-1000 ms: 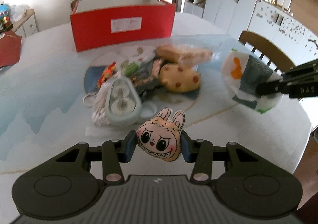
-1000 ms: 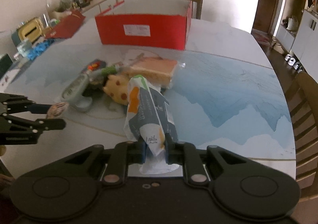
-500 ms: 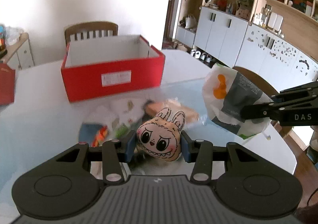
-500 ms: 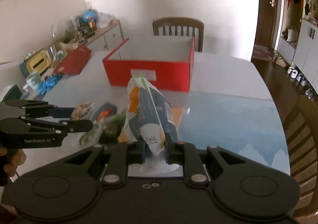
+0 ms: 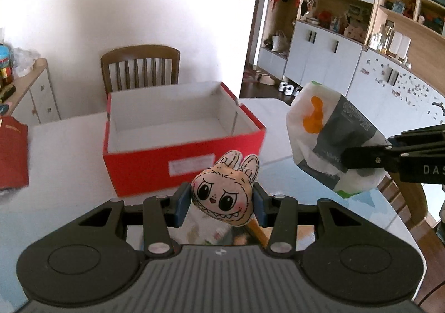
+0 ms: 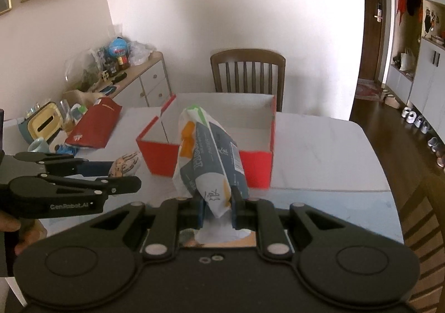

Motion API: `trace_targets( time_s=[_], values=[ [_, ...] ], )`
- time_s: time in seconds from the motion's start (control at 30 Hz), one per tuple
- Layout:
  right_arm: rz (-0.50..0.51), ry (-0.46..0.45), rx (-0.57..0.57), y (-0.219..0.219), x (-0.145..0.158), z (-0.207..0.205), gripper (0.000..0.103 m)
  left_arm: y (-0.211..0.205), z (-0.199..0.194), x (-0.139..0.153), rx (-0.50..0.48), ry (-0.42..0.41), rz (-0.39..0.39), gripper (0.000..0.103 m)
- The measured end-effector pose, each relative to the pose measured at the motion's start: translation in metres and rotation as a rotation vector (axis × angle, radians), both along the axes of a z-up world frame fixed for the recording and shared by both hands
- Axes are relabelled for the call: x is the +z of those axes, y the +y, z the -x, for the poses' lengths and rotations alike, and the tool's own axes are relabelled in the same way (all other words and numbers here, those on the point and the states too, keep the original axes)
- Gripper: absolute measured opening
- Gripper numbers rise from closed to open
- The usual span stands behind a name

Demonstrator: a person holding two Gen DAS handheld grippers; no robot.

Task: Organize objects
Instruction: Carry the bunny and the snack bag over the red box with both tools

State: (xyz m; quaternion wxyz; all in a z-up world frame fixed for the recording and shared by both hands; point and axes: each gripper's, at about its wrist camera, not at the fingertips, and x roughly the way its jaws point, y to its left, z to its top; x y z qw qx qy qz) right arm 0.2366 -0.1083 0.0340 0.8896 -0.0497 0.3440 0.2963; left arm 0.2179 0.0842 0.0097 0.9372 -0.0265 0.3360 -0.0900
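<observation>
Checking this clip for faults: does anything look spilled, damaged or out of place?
Nothing stands out. The red box sits upright and empty on the table; the left gripper holds the plush face, the right gripper the tissue pack.

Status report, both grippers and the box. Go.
Left gripper shut on plush head. Right gripper shut on tissue pack. Red box open, looks empty; nothing blocking it.

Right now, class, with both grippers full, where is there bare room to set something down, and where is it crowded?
The red box shows only its bare white floor. The table is bare to the box's right, up to the far edge. To the box's left it is crowded: the red pouch and the cup lie there.
</observation>
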Motion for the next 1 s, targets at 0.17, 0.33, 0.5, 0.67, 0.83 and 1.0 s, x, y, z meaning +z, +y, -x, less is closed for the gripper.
trace_targets(
  time_s=[0.17, 0.33, 0.5, 0.67, 0.83, 1.0],
  values=[
    [0.011, 0.003, -0.010, 0.025, 0.005, -0.026, 0.016, 0.017, -0.035, 0.008, -0.002, 0.008, -0.015, 0.045],
    [0.020, 0.017, -0.035, 0.049, 0.005, -0.057, 0.016, 0.029, -0.069, 0.010, -0.019, 0.011, -0.044, 0.045],
    [0.047, 0.018, -0.058, 0.073, 0.000, -0.087, 0.016, 0.036, -0.107, 0.010, -0.037, 0.017, -0.082, 0.045],
    [0.079, 0.023, -0.096, 0.091, -0.011, -0.117, 0.017, 0.039, -0.143, 0.005, -0.058, 0.019, -0.119, 0.045],
    [0.109, 0.041, -0.121, 0.105, -0.026, -0.144, 0.017, 0.044, -0.179, -0.011, -0.066, 0.047, -0.161, 0.045],
    [0.141, 0.084, -0.147, 0.115, -0.049, -0.167, 0.017, 0.052, -0.212, -0.033, -0.074, 0.101, -0.164, 0.045]
  ],
)
